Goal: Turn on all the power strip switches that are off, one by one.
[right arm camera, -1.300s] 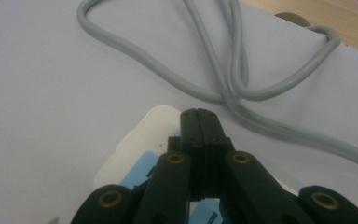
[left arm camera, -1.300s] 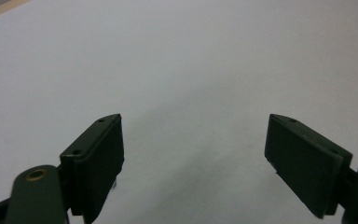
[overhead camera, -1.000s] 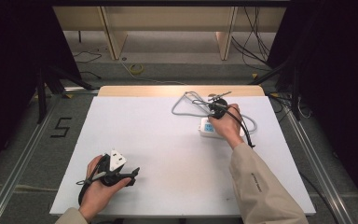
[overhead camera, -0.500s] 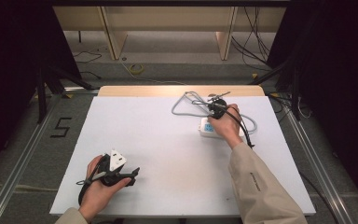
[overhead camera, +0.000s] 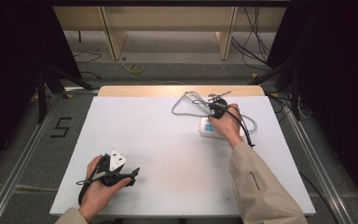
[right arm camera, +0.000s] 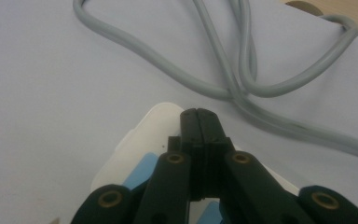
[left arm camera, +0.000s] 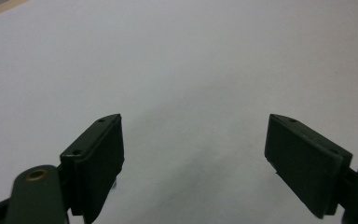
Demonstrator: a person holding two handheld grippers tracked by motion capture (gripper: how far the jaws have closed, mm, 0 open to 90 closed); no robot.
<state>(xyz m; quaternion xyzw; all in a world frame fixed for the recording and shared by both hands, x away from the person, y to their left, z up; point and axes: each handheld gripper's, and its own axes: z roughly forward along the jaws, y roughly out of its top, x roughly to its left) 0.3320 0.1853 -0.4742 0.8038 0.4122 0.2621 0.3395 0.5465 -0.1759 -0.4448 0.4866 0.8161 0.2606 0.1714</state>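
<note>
White table (overhead camera: 168, 140): one power strip (overhead camera: 207, 128), two grippers.

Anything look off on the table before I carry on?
Nothing damaged or spilled. The grey cable lies in loose crossed loops beside the white power strip, untidy but intact. The right gripper sits shut over the strip; the left gripper is open.

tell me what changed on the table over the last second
Nothing visibly changed. The right gripper stays shut over the white power strip beside the grey cable, and the left gripper stays open, resting near the table's front left edge.
</note>
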